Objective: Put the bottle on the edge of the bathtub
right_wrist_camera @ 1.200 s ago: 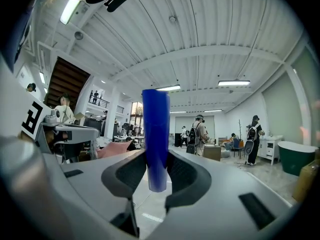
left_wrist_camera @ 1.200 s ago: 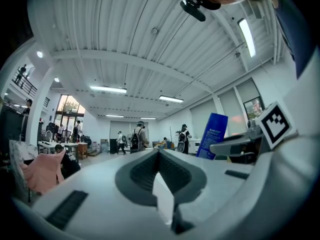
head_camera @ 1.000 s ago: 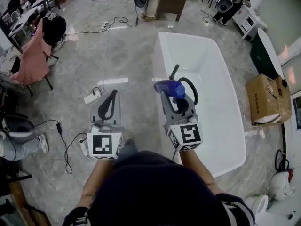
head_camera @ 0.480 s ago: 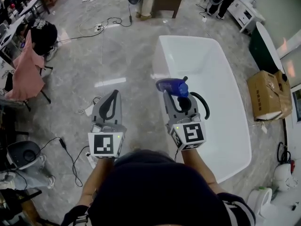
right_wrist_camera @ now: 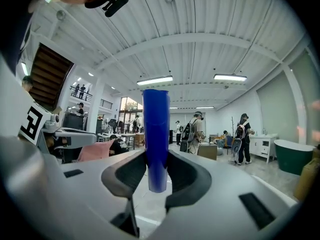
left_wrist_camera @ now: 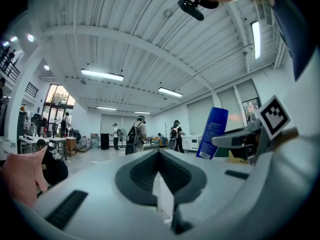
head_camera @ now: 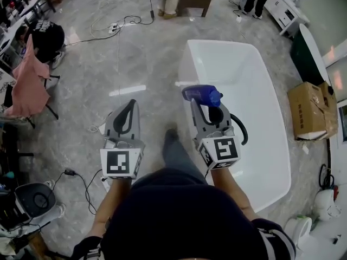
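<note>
Grey marbled floor (head_camera: 135, 53) fills most of the head view, with a white bathtub (head_camera: 238, 64) standing on it right of centre, a cardboard box (head_camera: 312, 112) further right, and a pink cloth (head_camera: 30, 88) draped over a chair at the far left. Black cables (head_camera: 127, 23) lie on the floor beyond the tub's far left corner. The right tool (head_camera: 205, 103) is closed on a blue bottle (head_camera: 201, 95), which it holds in the air over the left rim of the bathtub, about halfway along the tub. In the right gripper view the bottle (right_wrist_camera: 156, 144) stands upright between the two dark pads, which press on its lower part. The left tool (head_camera: 130, 106) is level over bare floor, left of the tub and well apart from it, with its jaws brought together and nothing between them. In the left gripper view the bottle (left_wrist_camera: 212, 132) shows off to the right.
</note>
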{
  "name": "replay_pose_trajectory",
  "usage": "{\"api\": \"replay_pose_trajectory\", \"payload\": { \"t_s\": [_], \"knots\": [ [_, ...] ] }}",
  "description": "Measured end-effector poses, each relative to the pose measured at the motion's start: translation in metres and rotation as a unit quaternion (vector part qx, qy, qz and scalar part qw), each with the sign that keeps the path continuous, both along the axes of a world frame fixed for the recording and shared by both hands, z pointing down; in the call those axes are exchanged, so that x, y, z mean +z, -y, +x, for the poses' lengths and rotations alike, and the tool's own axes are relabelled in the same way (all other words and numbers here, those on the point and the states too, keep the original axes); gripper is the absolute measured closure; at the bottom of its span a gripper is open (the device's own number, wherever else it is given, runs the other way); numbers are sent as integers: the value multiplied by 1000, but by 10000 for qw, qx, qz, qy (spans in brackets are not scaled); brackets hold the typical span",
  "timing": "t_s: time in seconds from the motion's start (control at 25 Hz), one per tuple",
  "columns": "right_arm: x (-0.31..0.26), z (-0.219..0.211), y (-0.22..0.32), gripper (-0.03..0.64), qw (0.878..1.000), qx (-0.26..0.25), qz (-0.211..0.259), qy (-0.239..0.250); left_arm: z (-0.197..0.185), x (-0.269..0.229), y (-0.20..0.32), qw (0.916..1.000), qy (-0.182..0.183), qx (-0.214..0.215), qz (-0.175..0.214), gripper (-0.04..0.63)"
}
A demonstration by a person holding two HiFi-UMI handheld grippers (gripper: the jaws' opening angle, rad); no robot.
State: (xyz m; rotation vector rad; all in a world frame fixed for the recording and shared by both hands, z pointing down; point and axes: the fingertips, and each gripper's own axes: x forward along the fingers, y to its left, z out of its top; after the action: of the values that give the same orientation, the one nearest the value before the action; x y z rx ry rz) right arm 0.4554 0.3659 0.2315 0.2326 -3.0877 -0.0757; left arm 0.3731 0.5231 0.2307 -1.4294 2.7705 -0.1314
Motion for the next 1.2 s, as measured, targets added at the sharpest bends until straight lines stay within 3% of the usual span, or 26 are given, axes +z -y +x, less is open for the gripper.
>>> {"api": "replay_pose_trajectory", "payload": {
  "t_s": [0.08,0.24,0.8,1.2],
  "knots": [
    [-1,-16,10,472,10000,-66,30,31,-15,6,8,9999,-23,-50,-111,595],
    [-3,-63,33,472,9996,-246,99,92,-55,6,31,9998,-75,-179,42,595],
    [-30,-273,167,472,9970,-758,161,80,-248,-24,159,9977,58,-649,189,595],
    [-26,-355,229,472,9950,-995,94,49,-320,-24,218,9956,0,-929,122,595]
  ]
}}
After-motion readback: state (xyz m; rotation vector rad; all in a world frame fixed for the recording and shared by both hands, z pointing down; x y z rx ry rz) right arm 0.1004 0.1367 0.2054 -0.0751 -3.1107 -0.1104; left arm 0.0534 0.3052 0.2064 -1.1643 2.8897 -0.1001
